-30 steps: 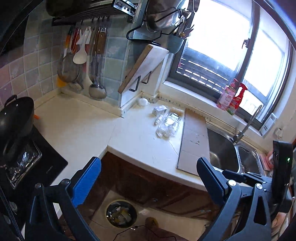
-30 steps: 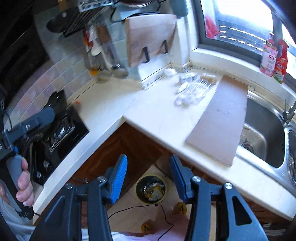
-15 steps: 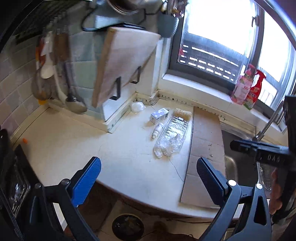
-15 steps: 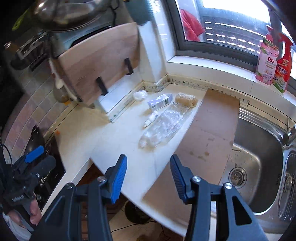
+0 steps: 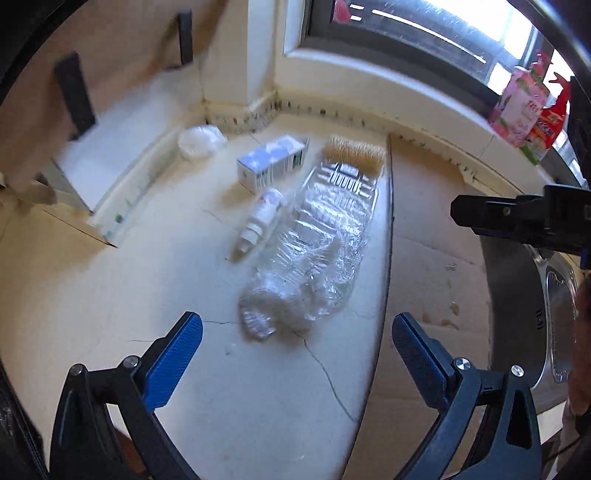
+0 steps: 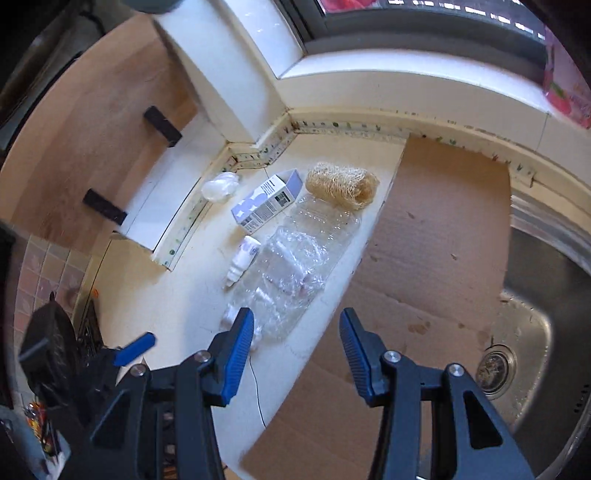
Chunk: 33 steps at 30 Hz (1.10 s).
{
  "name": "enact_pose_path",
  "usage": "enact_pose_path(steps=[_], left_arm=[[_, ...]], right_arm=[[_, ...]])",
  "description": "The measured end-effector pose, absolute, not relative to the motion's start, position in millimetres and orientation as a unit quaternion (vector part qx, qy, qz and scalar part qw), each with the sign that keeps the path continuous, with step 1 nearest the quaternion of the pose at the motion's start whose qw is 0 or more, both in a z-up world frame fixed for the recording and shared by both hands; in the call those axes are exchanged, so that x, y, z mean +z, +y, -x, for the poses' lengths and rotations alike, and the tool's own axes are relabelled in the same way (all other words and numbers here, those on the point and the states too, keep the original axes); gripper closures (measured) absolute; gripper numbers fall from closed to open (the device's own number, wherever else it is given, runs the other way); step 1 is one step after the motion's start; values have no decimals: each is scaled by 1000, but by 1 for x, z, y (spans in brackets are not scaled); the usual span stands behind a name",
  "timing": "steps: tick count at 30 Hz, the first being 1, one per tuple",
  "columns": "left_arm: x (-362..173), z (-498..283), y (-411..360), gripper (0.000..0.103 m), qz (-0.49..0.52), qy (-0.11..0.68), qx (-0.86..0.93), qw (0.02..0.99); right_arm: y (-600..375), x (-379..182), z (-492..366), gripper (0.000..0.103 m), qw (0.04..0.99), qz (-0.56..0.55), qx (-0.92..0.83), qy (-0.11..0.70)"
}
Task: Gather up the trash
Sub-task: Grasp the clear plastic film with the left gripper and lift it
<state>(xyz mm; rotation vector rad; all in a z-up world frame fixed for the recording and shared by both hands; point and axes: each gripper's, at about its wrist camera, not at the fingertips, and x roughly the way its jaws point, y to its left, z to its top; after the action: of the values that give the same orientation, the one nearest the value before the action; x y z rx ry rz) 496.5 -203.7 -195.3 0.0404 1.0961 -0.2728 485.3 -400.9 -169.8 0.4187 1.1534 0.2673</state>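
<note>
Clear plastic litter bunched at desk corner

Left wrist: left tool [image 5: 295, 347] gapes empty, low centre, framing crushed bottle [image 5: 314, 254] on desk [image 5: 110, 314], likely first pick.
Right wrist: right tool [image 6: 297, 343] part-open, empty; carton [image 6: 264, 205], dropper [image 6: 242, 260] beside bottle.

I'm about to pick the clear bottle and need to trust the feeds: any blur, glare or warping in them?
Left wrist: motion smear on the crushed bottle and hanging board; window blown out; fisheye bends the counter edges.
Right wrist: sharper, small box print visible though unreadable; strong daylight, dark corners, sink curved by the lens.
</note>
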Motion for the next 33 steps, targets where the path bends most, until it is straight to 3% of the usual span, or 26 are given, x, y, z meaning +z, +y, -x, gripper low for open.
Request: enact_pose_path(steps=[4,9,16,18,21,25,27,29,33], left_arm=[[-223,-521,-207,11,8,545,-118,830],[-242,-533,-208,37,23,570,-119,813],[-258,-534,-209,66,31,585,-132,800],[-261,-534,-208,83,36,584,-132,800],[-263,-532,-203,92,45,581,-132,802],[-259,-522,-185,94,61,572,-113,810],[-254,-514,-172,94,74,567,-103,814],[-248,-507,-159,94,83,561,-96,818],[-233,-489,-142,94,80,545,-85,830]], right_arm=[[-400,-189,-503,54,795,-216,129,552],[-396,-205,-519,54,783,-225,136,563],[-393,-223,-539,54,768,-246,126,577],[-390,-226,-544,54,765,-249,123,581],[-384,-231,-551,53,761,-249,118,587],[-377,-238,-558,52,751,-258,104,599],[-373,-242,-563,35,744,-267,93,605],[-369,-243,-566,25,744,-272,80,605],[-356,-241,-575,16,753,-261,37,602]])
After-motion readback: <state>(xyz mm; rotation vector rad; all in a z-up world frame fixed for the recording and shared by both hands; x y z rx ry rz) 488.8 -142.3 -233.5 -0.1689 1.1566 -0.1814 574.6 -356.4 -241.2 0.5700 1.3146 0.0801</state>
